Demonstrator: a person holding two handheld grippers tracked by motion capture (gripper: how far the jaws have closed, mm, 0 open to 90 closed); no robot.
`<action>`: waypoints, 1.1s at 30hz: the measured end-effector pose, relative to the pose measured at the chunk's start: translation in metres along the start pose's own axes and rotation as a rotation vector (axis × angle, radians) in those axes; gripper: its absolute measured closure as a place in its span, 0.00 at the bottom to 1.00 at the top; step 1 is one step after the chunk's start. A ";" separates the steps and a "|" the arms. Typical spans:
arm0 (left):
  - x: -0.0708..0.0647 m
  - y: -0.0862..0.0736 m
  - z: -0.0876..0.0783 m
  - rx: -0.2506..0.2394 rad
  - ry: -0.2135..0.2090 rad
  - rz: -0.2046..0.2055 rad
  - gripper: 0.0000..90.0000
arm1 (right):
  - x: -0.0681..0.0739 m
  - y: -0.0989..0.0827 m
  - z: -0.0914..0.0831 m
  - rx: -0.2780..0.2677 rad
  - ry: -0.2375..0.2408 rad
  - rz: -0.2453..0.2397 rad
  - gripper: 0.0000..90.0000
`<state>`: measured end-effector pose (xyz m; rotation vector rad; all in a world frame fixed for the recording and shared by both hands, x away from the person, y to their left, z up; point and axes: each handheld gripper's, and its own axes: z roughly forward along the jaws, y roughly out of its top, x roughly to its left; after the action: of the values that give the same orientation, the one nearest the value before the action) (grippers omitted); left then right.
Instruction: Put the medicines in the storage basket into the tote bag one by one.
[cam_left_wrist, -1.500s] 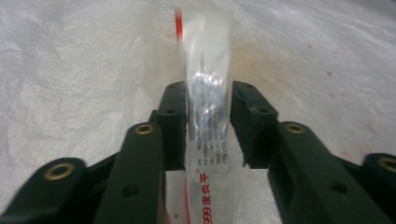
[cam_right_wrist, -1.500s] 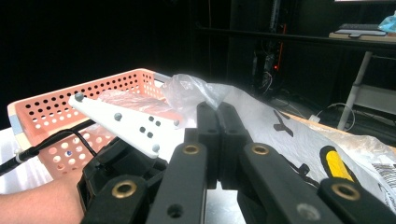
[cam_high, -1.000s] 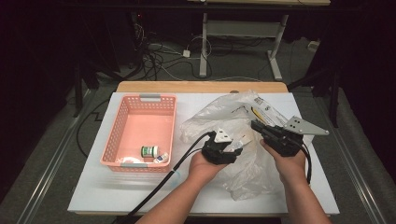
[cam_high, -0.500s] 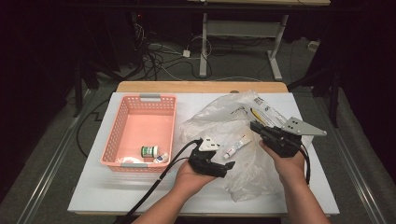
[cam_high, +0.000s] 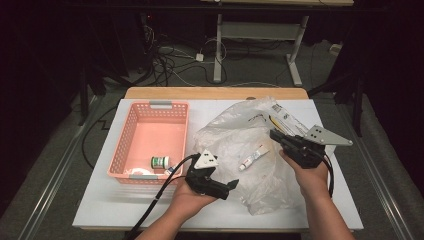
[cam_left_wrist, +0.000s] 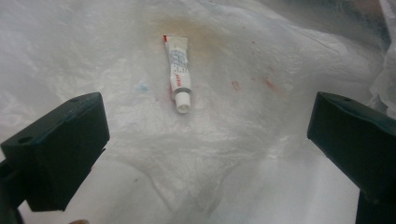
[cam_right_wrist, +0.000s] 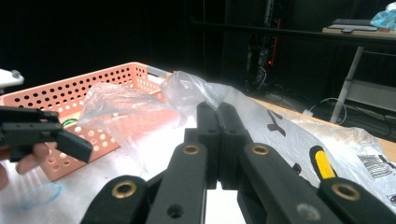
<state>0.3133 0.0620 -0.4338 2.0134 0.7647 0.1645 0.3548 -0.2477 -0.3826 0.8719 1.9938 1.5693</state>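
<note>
A small white tube (cam_left_wrist: 180, 70) with red print lies on the crumpled clear plastic bag (cam_high: 235, 135), cap toward my left gripper (cam_left_wrist: 205, 116). That gripper's jaws have just been opening and stand wide apart with nothing between them; the tube lies beyond the tips. From above, the left gripper (cam_high: 227, 186) is at the bag's near left edge, pointing right, and the tube (cam_high: 253, 157) rests mid-bag. My right gripper (cam_high: 274, 134) is at the bag's right side. Its jaws (cam_right_wrist: 217, 112) are pressed together where the bag's film (cam_right_wrist: 187, 88) bunches up.
A pink perforated basket (cam_high: 125, 150) stands left of the bag with a small green-and-white jar (cam_high: 160, 161) in its near corner. Printed packaging with a yellow mark (cam_right_wrist: 322, 168) shows through the bag. The table's white top (cam_high: 125, 205) runs along the front.
The left gripper has pulled back toward the near left, away from the tube, and its jaws have spread wide. The tube stays on the bag. The right gripper has not moved.
</note>
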 end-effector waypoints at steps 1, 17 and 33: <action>0.001 -0.001 -0.004 -0.006 0.003 -0.003 0.00 | 0.000 0.000 0.000 0.001 0.000 0.000 1.00; 0.024 -0.019 -0.052 -0.032 0.073 -0.045 0.00 | 0.002 0.001 0.000 0.001 0.003 -0.007 1.00; 0.058 -0.033 -0.081 -0.041 0.169 -0.146 0.00 | 0.002 -0.001 0.002 0.007 -0.002 -0.005 1.00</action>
<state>0.3123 0.1667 -0.4273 1.9134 1.0040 0.2653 0.3545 -0.2452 -0.3835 0.8699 2.0002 1.5589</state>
